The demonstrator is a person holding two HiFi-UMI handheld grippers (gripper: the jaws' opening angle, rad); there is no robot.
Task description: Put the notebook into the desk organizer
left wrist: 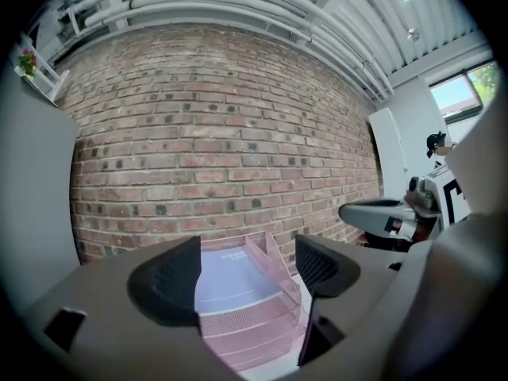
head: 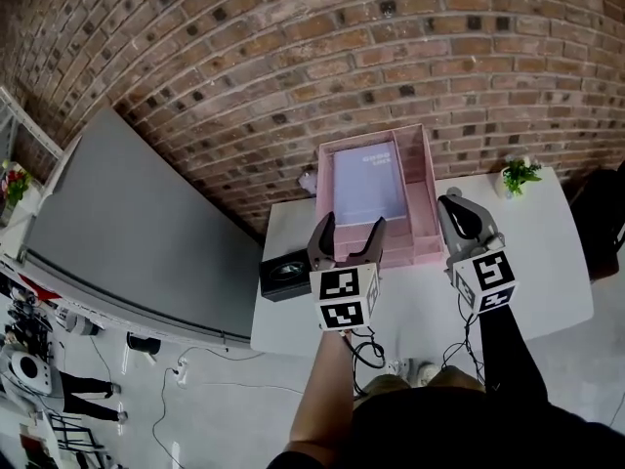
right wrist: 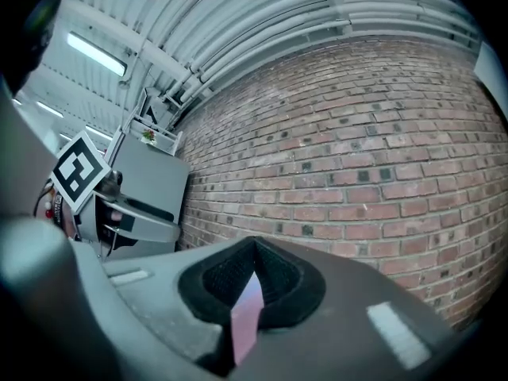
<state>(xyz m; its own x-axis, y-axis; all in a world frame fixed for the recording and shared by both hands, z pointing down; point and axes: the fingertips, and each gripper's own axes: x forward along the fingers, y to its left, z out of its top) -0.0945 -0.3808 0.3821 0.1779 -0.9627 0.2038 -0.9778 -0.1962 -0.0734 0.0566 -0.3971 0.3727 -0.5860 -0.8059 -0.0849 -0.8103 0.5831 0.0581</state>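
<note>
The pink mesh desk organizer (head: pixel 422 213) stands on the white table (head: pixel 547 262) against the brick wall. A pale lavender notebook (head: pixel 365 186) lies inside its large left compartment. My left gripper (head: pixel 352 225) hangs open just in front of the organizer, with nothing between its fingers. In the left gripper view the notebook (left wrist: pixel 230 280) and the organizer (left wrist: pixel 270 324) show between the open left gripper (left wrist: pixel 246 268). My right gripper (head: pixel 450 203) is shut and empty at the organizer's right front corner. In the right gripper view a pink sliver shows under the closed tips of the right gripper (right wrist: pixel 254 248).
A black box-like object (head: pixel 285 274) sits at the table's left front edge. A small potted plant (head: pixel 518 174) stands at the back right. A tall grey cabinet (head: pixel 137 233) fills the left. Cables lie on the floor below the table.
</note>
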